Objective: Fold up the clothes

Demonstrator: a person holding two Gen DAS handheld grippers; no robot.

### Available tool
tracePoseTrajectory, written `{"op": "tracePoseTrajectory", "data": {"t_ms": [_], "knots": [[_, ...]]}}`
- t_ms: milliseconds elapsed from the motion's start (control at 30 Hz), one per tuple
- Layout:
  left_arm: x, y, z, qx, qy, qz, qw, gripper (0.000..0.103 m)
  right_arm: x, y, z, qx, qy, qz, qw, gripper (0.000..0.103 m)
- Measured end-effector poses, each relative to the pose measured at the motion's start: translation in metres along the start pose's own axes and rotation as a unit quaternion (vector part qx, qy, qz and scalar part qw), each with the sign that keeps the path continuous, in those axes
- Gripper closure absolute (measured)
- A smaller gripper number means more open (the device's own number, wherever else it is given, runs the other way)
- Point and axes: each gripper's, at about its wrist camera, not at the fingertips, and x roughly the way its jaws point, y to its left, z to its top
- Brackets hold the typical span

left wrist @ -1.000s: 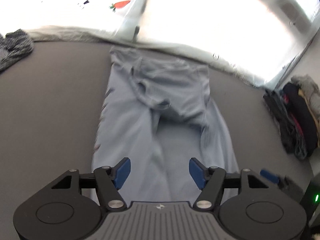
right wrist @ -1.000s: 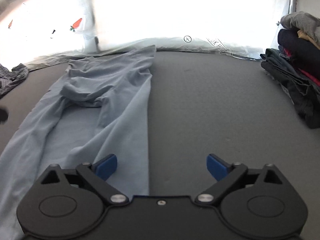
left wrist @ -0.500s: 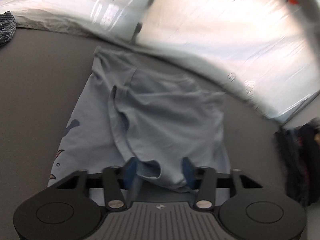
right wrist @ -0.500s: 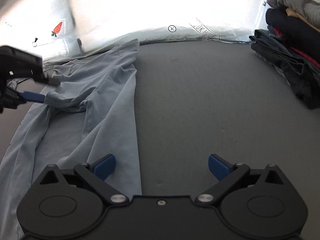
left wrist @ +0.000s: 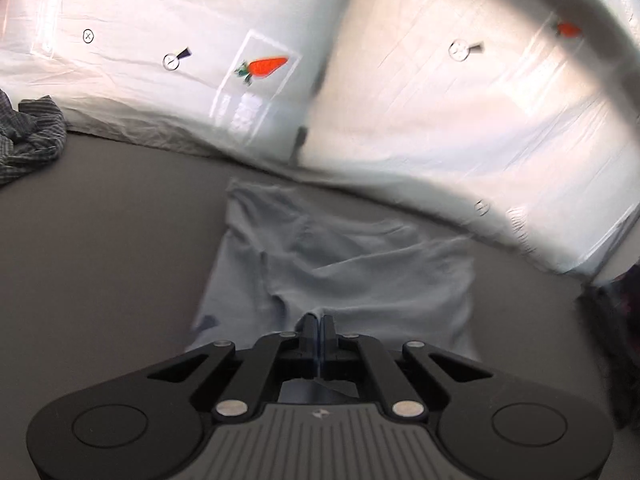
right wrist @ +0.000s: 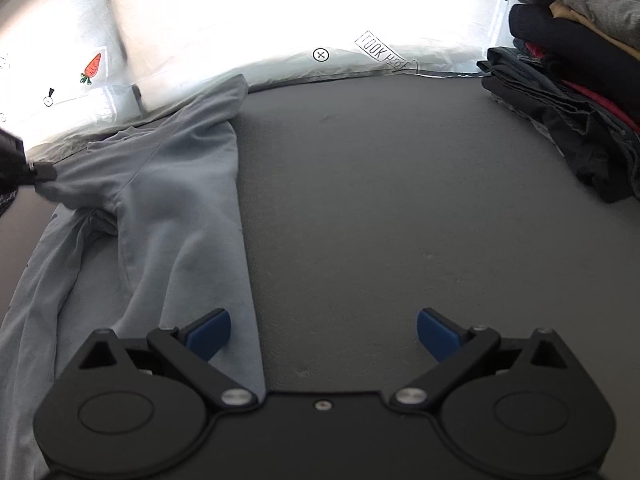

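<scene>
A light blue-grey garment (left wrist: 344, 264) lies spread on the dark grey surface (left wrist: 100, 248). My left gripper (left wrist: 319, 326) is shut on a fold of its cloth near the middle and pulls it up into a ridge. In the right wrist view the same garment (right wrist: 176, 208) runs along the left side, and the left gripper (right wrist: 38, 174) shows at the far left edge pinching a bunched fold. My right gripper (right wrist: 323, 334) stands open low over the surface; its left fingertip (right wrist: 210, 332) sits over the garment's right edge, with nothing between the fingers.
A stack of folded dark, red and grey clothes (right wrist: 568, 80) sits at the far right. A striped dark garment (left wrist: 28, 136) lies crumpled at the far left. A white printed sheet (left wrist: 400, 80) rises behind the surface. Bare grey surface (right wrist: 380, 200) lies right of the garment.
My left gripper went from open to shut on a fold of the garment and moved forward over it, drawing the cloth up. My right gripper stayed open and shifted slightly forward.
</scene>
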Motion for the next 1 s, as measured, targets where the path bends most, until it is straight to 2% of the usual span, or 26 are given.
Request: {"op": "tracePoseTrajectory", "data": {"t_ms": [67,167,233,267,367,567,633,733,900,1000], "knots": [[0.014,0.001,-0.011,0.024,0.026,0.008,0.9994,0.1,-0.001,0.0,-0.001,0.0,0.001,-0.001,1.0,0.002],[0.021,0.002,-0.027,0.031,0.048,0.024,0.9981,0.095,-0.003,0.003,-0.003,-0.007,0.007,0.0,1.0,0.002],[0.014,0.005,-0.032,0.029,0.043,0.027,0.9983,0.093,-0.006,0.005,-0.006,-0.014,0.014,0.001,1.0,0.002],[0.01,0.007,-0.033,0.025,0.041,0.024,0.9985,0.088,-0.008,0.006,-0.007,-0.017,0.017,0.002,1.0,0.002],[-0.005,0.014,-0.036,0.017,0.045,0.003,0.9988,0.085,-0.012,0.009,-0.011,-0.028,0.027,0.004,0.999,0.004],[-0.036,0.031,-0.064,0.049,0.075,0.015,0.9959,0.083,-0.025,0.016,-0.02,-0.049,0.047,0.016,0.998,0.022],[-0.052,0.042,-0.078,0.045,0.084,0.022,0.9952,0.082,-0.031,0.018,-0.023,-0.057,0.053,0.027,0.997,0.035],[-0.076,0.058,-0.099,0.034,0.09,0.019,0.9951,0.081,-0.042,0.018,-0.03,-0.062,0.065,0.05,0.995,0.046],[-0.108,0.064,-0.124,0.049,0.114,-0.002,0.9923,0.081,-0.062,0.012,-0.045,-0.057,0.093,0.089,0.99,0.056],[-0.125,0.066,-0.136,0.051,0.136,-0.017,0.9893,0.081,-0.073,-0.004,-0.055,-0.005,0.116,0.128,0.985,0.059]]}}
